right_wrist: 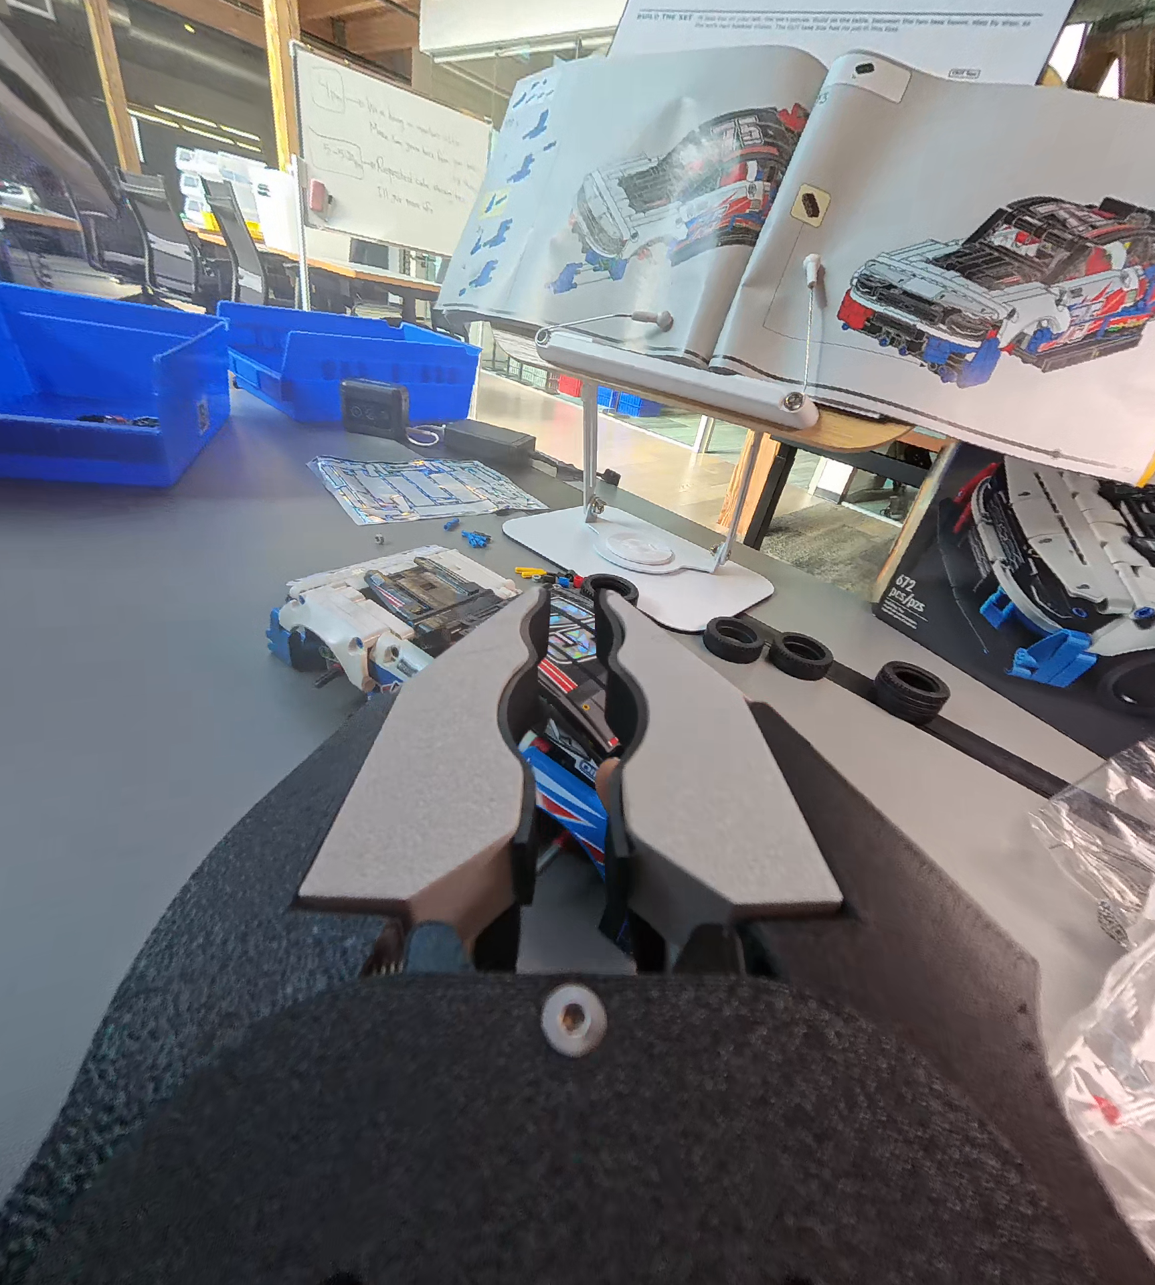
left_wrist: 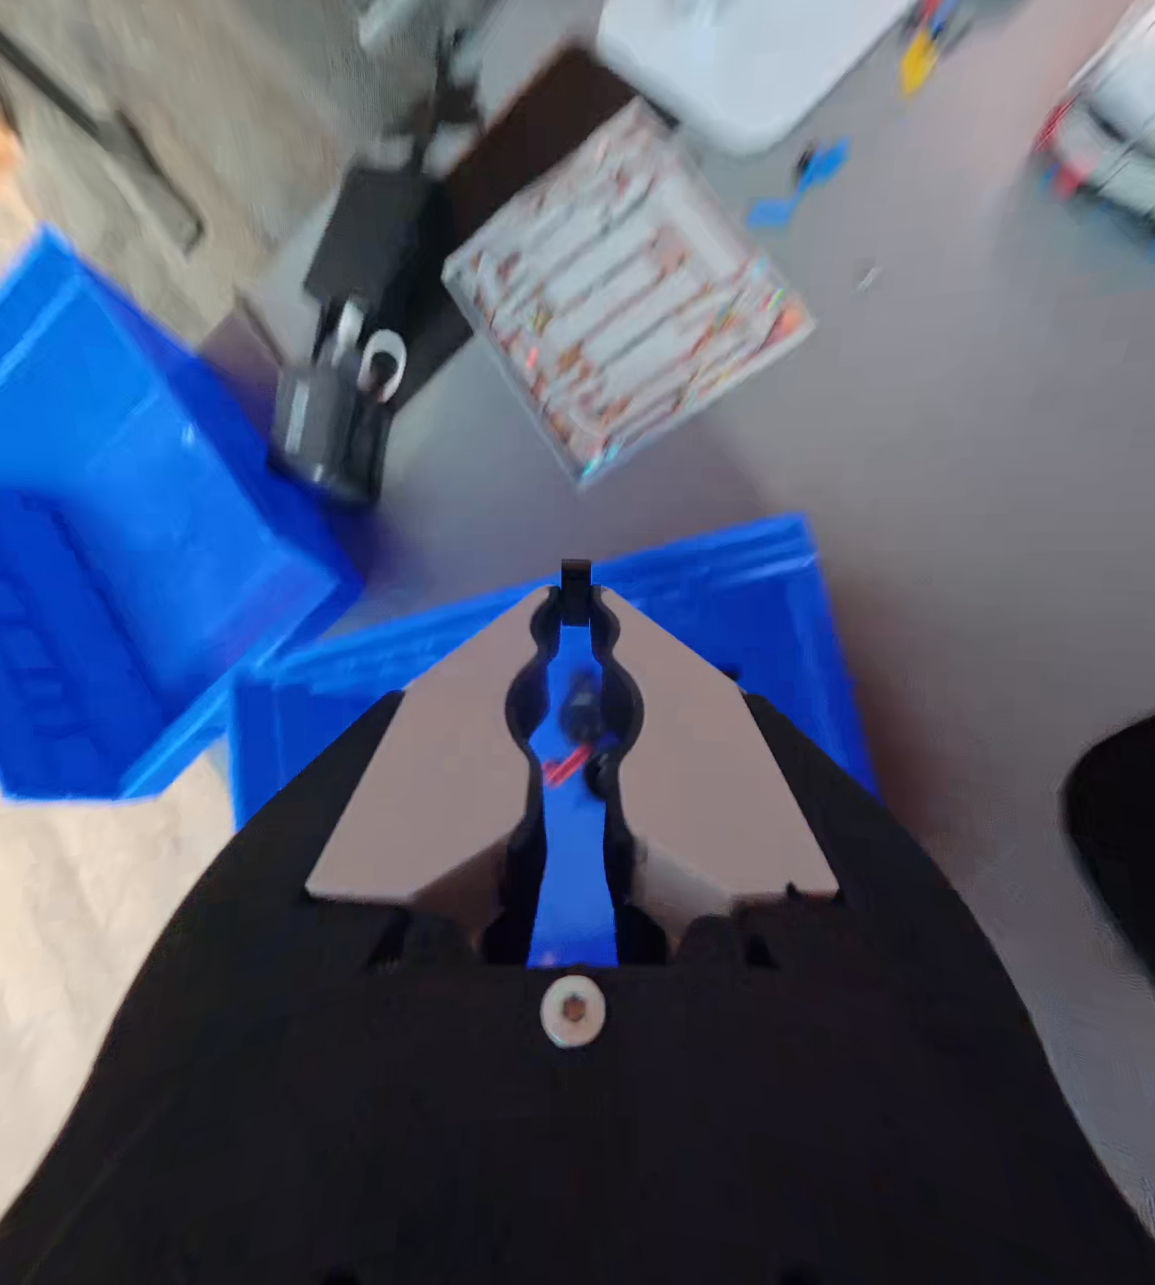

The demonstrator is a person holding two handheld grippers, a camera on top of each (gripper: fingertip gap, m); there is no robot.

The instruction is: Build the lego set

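Whiteboard [right_wrist: 387,149] with handwriting stands at rear left, behind the grey table [right_wrist: 109,626]. Dark office chairs [right_wrist: 157,236] line a wooden bench further back. On the table near its far edge: small black device [right_wrist: 374,408], and just right of it a black power brick [right_wrist: 490,438] with a white cable loop between them. Left wrist view is motion-blurred; the same dark items [left_wrist: 380,236] sit at the table edge. Pale carpet floor [left_wrist: 39,939] lies below.
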